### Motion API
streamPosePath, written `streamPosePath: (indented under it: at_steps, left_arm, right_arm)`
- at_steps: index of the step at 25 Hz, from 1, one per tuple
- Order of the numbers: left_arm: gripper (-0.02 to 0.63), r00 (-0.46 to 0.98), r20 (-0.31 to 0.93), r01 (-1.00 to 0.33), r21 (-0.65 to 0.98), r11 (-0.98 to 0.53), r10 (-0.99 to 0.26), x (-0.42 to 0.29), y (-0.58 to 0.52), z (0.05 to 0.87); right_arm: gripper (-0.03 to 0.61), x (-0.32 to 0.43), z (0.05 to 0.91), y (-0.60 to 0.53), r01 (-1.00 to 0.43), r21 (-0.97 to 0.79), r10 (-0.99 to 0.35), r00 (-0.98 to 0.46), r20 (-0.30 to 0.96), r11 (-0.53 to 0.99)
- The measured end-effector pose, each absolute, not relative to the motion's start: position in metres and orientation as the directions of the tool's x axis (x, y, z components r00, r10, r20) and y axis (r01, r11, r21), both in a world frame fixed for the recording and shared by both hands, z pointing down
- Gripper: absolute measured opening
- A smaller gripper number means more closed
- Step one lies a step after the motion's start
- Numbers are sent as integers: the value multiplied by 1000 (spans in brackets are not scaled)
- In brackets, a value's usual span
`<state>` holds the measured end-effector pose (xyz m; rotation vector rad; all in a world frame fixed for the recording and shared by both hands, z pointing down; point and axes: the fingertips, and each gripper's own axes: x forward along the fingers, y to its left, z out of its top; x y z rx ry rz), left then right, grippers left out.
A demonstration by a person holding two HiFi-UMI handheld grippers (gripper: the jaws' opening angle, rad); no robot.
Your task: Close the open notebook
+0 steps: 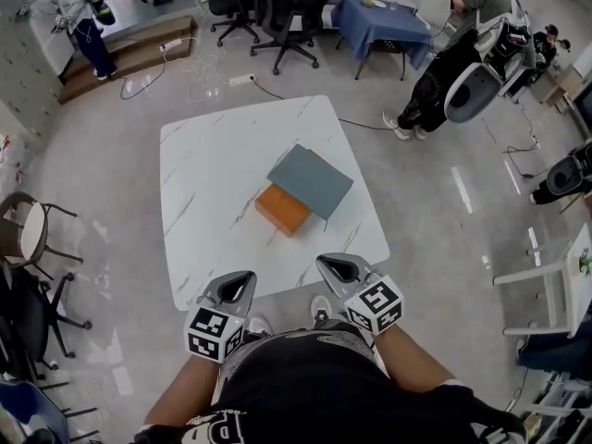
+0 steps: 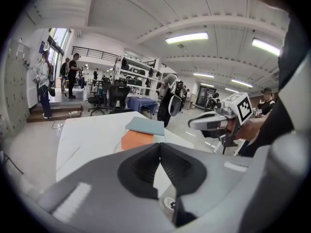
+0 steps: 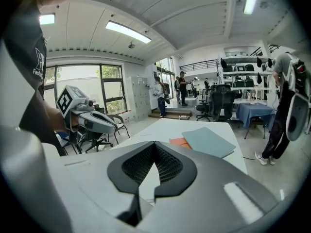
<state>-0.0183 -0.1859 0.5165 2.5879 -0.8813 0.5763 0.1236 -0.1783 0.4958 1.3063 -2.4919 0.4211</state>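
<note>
On the white marble table (image 1: 213,174), near its middle, the grey-blue notebook (image 1: 311,179) lies closed. It rests partly over an orange book (image 1: 280,209). At the near edge, the left claw (image 1: 242,280) and the right claw (image 1: 329,264) are pressed together, pinching nothing, and well apart from the notebook.

1. Ahead of both grippers, the notebook (image 1: 312,179) has a plain slate-blue cover.
2. The book (image 1: 281,208) tucked under it is orange.
3. The table (image 1: 213,174) is white marble with thin grey veins.
4. The left gripper (image 1: 235,289) and right gripper (image 1: 339,268) are grey with black pads and black-and-white marker cubes.
</note>
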Motion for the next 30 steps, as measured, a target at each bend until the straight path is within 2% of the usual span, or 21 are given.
streamPosePath:
  at_steps: [30]
  left_arm:
    - [58,718,461,-653,188,-734,-521,-21,-187,510]
  right_arm:
    - [0,123,509,-179,-822,-150,-718,-557,418,550]
